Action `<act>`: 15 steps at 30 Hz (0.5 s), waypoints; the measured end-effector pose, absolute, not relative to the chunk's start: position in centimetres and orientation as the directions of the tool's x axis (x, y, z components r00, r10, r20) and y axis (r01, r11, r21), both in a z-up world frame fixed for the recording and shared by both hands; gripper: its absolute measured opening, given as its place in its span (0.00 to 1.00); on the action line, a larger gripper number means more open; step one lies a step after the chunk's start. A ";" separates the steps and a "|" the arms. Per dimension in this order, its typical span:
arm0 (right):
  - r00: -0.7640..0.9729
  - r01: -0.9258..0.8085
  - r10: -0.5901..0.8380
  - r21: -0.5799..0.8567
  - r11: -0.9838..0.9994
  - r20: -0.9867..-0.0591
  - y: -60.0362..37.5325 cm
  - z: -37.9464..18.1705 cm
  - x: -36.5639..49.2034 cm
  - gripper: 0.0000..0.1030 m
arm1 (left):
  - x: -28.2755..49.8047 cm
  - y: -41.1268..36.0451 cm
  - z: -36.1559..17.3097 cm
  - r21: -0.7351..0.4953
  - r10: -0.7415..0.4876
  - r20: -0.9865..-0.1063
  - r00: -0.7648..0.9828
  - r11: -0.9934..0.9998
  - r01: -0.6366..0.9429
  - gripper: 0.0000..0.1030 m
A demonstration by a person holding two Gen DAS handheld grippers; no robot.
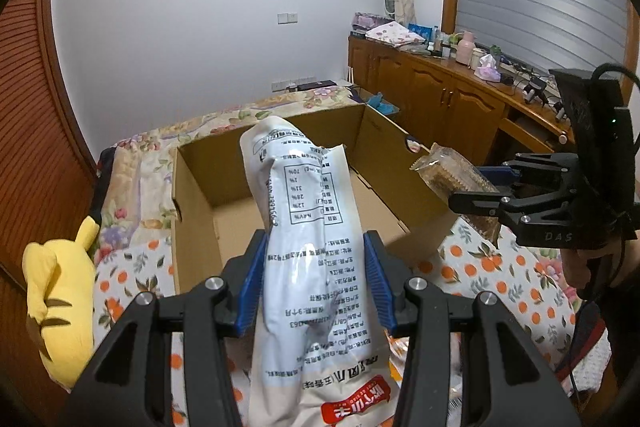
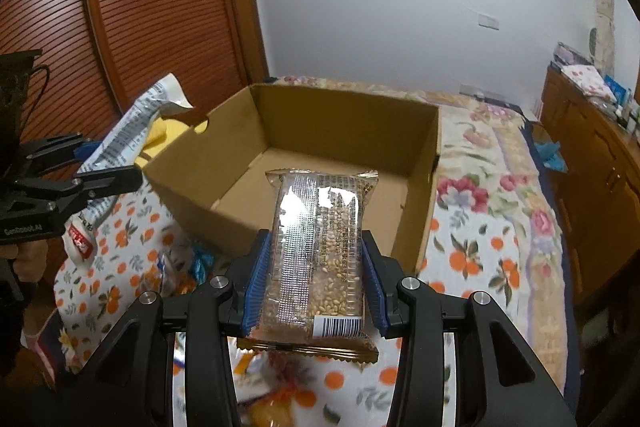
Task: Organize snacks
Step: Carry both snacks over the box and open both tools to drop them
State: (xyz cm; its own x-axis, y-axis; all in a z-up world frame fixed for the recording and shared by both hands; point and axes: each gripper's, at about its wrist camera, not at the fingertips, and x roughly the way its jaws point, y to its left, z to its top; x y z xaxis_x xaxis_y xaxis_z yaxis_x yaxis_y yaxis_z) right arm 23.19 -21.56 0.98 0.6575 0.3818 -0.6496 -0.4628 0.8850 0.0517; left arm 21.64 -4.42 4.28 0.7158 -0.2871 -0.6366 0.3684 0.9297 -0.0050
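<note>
Left tongs (image 1: 314, 283) are clamped on a long white snack bag (image 1: 304, 227), blue pads squeezing both sides, bag poking up over the near edge of the cardboard box (image 1: 192, 195). Right tongs (image 2: 314, 283) are gripping a clear pack of grain bars (image 2: 320, 259), also just short of the box. The box sits open on the flowery bed (image 2: 480, 227) straight ahead. Yellow plush toy (image 1: 60, 291) off to the left.

You are losing the white pouch's (image 1: 316, 267) lower end past the frame edge, and blur is smearing the loose snacks (image 2: 276, 403) below.
</note>
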 end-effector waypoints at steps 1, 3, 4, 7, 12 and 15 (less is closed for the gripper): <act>0.656 -0.468 0.388 0.055 0.882 -0.647 -21.5 1.2 23.8 0.41 | 22.3 -4.5 4.4 -0.001 -0.284 -0.639 0.715 0.930 0.368 0.45; 0.653 -0.478 0.398 0.057 0.877 -0.644 -21.3 1.5 25.0 0.41 | 23.6 -4.5 4.5 0.004 -0.276 -0.644 0.714 0.932 0.364 0.45; 0.651 -0.482 0.402 0.058 0.874 -0.643 -21.2 1.6 25.7 0.41 | 24.3 -4.6 4.5 0.006 -0.272 -0.647 0.712 0.932 0.362 0.45; 0.646 -0.494 0.414 0.062 0.867 -0.641 -21.0 1.7 27.5 0.42 | 26.2 -4.6 4.4 0.011 -0.262 -0.656 0.708 0.934 0.356 0.45; 0.632 -0.507 0.428 0.073 0.859 -0.646 -20.5 1.0 30.4 0.42 | 29.2 -4.8 3.8 0.024 -0.244 -0.670 0.701 0.937 0.348 0.46; 0.624 -0.507 0.426 0.074 0.859 -0.655 -20.2 0.2 31.7 0.42 | 30.7 -4.7 3.3 0.021 -0.240 -0.679 0.694 0.938 0.345 0.46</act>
State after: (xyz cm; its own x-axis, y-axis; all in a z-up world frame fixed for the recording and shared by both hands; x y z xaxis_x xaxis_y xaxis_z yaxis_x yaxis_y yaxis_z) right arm 31.66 -20.15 0.20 0.6240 0.4255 -0.6554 -0.5073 0.8585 0.0744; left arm 30.71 -4.71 3.25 0.6940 -0.2397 -0.6789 0.3447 0.9385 0.0210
